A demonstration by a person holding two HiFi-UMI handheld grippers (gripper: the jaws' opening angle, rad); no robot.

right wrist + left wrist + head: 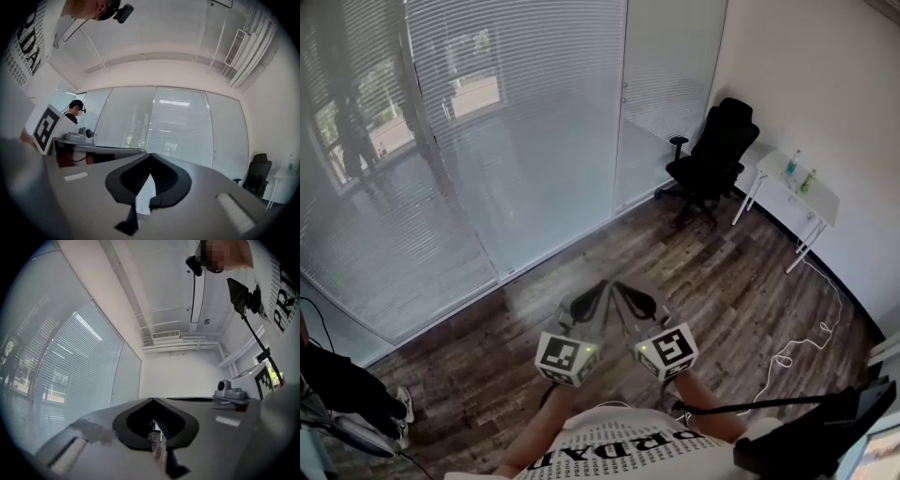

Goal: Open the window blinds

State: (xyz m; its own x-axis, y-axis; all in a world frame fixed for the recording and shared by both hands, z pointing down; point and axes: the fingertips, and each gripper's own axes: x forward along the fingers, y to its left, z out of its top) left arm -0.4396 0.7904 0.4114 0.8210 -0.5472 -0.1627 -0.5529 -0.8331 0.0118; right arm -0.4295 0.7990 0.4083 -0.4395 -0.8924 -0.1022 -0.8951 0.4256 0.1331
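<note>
Since the white horizontal-slat blinds (pixel 516 112) hang lowered over the full height of the glass wall, with only a faint, blurred outdoors showing through them, the task looks not yet begun. Their slats run level and the panels stand upright side by side, from the left edge of the head view round to the room's far corner. No cord, wand or knob for working them can be made out in any view.

Both tools are held close in front of the person's chest, well apart from the blinds, with an open stretch of dark wood-plank floor (pixel 722 281) between. The left tool (pixel 598 289) has its jaws pressed together with nothing between them, and the right tool (pixel 621 289) is likewise closed on nothing. Their tips angle toward each other and nearly meet. The blinds lie ahead and to the left of the pair, so the left tool is probably a little the nearer, though either would first have to be carried across the floor to them.

At the blinds' right-hand end stands a black swivel office chair (pixel 712 159). Farther from the blinds than the chair, a small white worktop (pixel 820 202) carries two bottles (pixel 792 164), and a white cable (pixel 785 353) trails over the floor.
</note>
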